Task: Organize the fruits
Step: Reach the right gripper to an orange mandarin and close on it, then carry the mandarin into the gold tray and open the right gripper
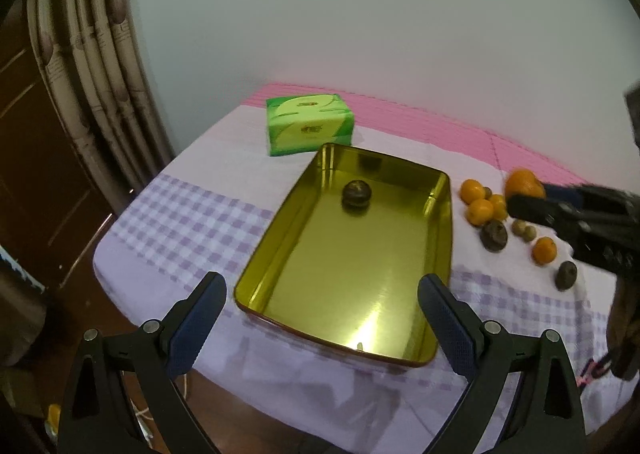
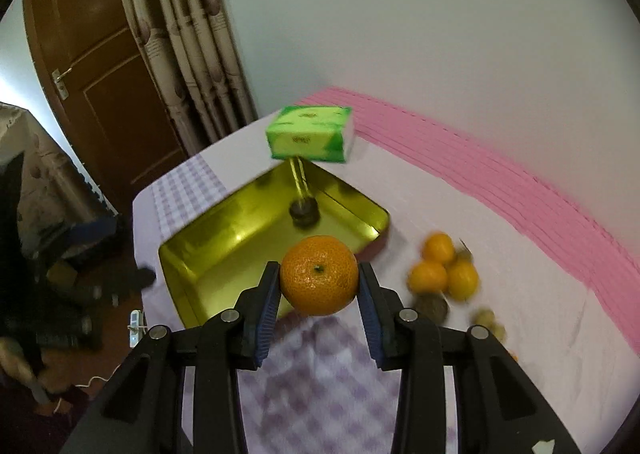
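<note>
Right gripper (image 2: pixel 319 290) jaws clamp orange (image 2: pixel 319 274), stem end facing camera; left gripper (image 1: pixel 322 294) jaws wide, empty.

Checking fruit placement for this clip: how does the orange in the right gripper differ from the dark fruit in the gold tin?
The orange is bright orange; the dark fruit is brown-black. The orange is clamped in the right gripper above the tablecloth; the dark fruit lies loose on the floor of the gold tin. The orange looks larger, though it is nearer the camera. Both are roundish.
</note>
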`<control>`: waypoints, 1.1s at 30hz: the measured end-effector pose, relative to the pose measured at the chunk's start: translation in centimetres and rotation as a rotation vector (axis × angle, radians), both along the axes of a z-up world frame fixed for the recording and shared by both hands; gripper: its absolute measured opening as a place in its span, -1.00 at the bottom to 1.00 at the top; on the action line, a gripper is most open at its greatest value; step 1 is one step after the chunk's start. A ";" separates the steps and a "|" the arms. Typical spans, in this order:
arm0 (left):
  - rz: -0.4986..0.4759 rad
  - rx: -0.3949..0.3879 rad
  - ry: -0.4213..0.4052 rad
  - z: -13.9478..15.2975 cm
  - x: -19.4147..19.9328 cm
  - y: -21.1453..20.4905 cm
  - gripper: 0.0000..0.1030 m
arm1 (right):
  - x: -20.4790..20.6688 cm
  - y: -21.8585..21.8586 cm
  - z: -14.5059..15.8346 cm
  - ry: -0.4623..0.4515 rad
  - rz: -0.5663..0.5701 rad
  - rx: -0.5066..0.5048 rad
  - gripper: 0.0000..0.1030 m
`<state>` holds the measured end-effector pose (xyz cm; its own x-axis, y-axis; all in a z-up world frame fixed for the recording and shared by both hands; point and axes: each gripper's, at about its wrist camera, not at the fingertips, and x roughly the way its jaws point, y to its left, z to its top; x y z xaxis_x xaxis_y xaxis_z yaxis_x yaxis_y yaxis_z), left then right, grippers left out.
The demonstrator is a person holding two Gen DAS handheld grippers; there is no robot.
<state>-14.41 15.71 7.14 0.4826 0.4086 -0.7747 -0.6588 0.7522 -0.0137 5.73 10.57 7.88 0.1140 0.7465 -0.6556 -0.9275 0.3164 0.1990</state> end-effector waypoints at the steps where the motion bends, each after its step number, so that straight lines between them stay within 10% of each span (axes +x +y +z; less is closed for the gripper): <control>1: 0.009 0.005 0.007 -0.1 0.0 0.3 0.87 | 0.1 0.9 0.0 0.003 0.006 -0.003 -0.32; 33: 0.067 -0.057 0.150 -3.3 0.5 3.5 0.87 | 2.8 13.2 -7.4 0.025 -0.019 -0.208 -0.31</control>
<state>-13.90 19.24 3.79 0.3334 0.3894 -0.8586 -0.7054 0.7073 0.0469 8.50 23.72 0.43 0.1084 0.5924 -0.7983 -0.9164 0.3707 0.1506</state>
